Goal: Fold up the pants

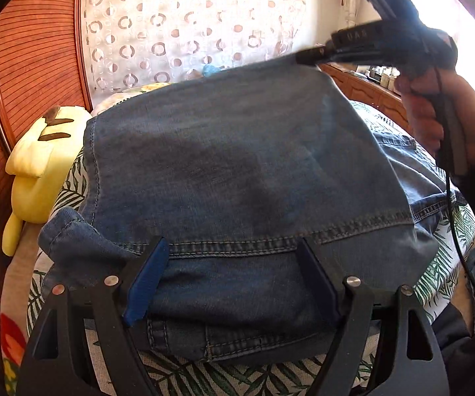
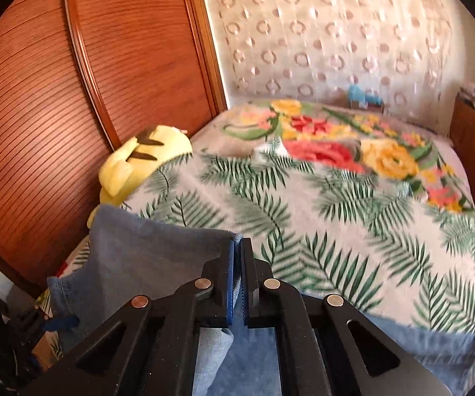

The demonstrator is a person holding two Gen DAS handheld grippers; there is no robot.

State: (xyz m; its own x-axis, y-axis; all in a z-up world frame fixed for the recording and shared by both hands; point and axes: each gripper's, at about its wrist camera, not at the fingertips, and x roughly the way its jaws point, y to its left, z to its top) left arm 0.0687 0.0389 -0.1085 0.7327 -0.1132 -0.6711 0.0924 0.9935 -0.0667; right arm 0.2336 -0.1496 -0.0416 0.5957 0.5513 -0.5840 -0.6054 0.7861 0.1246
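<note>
left gripper [image 1: 231, 274] spread over pants [image 1: 237, 165] | right gripper [image 2: 238, 280] pinching hem, raised

Pants [image 1: 237, 151] on bed [image 2: 353, 224], plush toy [image 1: 39, 171] seemingly left.

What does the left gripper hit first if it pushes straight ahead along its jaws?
The pants. The left gripper has its jaws open with the hemmed denim edge already between them, so it looks to meet cloth at once; depth is uncertain through the fisheye.

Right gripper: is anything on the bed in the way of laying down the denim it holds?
Nothing visible. The right gripper is shut on the jeans, and the leaf-print bedspread ahead lies bare. The yellow plush sits off at the left edge by the wooden panel.
</note>
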